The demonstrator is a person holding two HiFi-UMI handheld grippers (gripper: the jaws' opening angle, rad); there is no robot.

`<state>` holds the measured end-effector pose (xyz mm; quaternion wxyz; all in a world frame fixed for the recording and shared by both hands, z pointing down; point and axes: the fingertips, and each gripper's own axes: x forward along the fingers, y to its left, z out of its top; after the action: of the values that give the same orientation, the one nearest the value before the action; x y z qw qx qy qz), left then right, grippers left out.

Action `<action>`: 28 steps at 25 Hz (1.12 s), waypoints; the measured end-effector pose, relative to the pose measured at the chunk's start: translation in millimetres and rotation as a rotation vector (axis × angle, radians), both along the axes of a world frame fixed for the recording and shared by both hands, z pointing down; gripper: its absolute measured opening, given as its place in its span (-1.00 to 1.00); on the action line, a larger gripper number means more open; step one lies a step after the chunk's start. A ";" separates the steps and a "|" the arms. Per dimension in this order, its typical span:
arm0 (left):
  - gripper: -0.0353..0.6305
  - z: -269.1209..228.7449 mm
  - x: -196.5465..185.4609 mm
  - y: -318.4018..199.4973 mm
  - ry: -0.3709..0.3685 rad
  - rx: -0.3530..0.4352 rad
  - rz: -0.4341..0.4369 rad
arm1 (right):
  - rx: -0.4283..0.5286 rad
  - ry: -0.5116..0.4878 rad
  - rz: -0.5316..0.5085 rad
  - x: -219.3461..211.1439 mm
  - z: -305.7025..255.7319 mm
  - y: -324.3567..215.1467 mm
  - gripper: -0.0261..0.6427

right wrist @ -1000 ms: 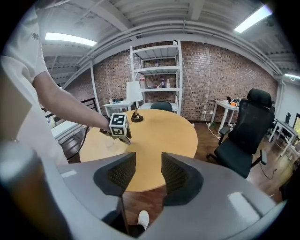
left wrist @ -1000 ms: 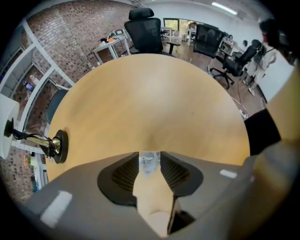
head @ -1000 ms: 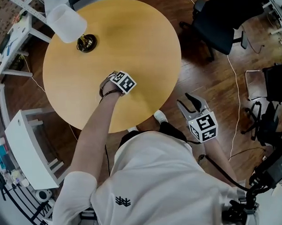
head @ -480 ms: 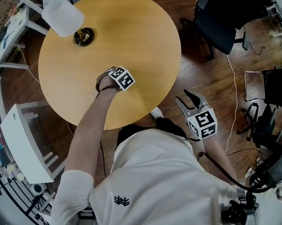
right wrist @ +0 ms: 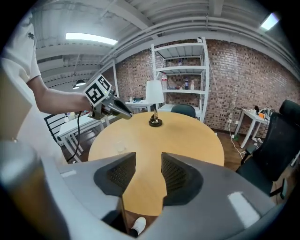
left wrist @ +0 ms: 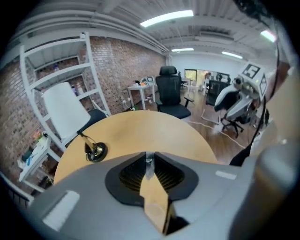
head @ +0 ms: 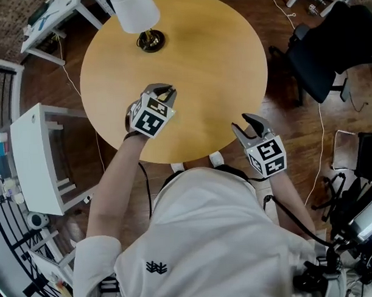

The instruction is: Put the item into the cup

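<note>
No cup or loose item shows clearly in any view. My left gripper [head: 162,91] hovers over the near left part of the round wooden table [head: 219,58], its jaws shut to a thin slit with nothing I can make out between them [left wrist: 149,161]. The right gripper view shows it from the side [right wrist: 123,110], pointed and shut. My right gripper [head: 251,125] is at the table's near right edge, open, with bare tabletop showing through the gap [right wrist: 148,161]. A faint pale patch [right wrist: 120,149] lies on the table below the left gripper, too dim to identify.
A lamp with a white shade [head: 134,9] and a brass base [head: 150,41] stands at the table's far side. A black office chair [head: 329,54] is at the right, a white shelf unit [head: 40,162] at the left. Cables run across the wooden floor.
The head view has swung, so the table sits further right in frame. My left gripper has risen off the tabletop. My right gripper has come in to the table's edge.
</note>
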<state>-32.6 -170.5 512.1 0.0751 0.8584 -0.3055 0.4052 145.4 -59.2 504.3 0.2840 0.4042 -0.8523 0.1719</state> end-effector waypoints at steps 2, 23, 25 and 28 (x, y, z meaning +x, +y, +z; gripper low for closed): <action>-0.79 -23.1 -26.6 6.5 0.061 0.029 -0.094 | -0.007 -0.003 -0.034 -10.6 0.2 -4.6 -0.40; -0.79 39.6 -119.8 62.9 0.152 -0.041 -0.268 | -0.062 -0.003 -0.138 -88.2 19.6 -1.1 -0.40; -0.79 46.3 -116.7 61.4 0.146 -0.049 -0.253 | -0.066 -0.005 -0.133 -88.7 20.5 -0.3 -0.40; -0.79 61.0 -113.1 58.9 0.113 -0.062 -0.221 | -0.075 -0.001 -0.124 -87.2 22.9 1.9 -0.40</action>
<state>-145.7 -111.6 573.1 0.1630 0.8382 -0.3807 0.3548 58.2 -57.3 527.2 0.3086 0.3396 -0.8687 0.1862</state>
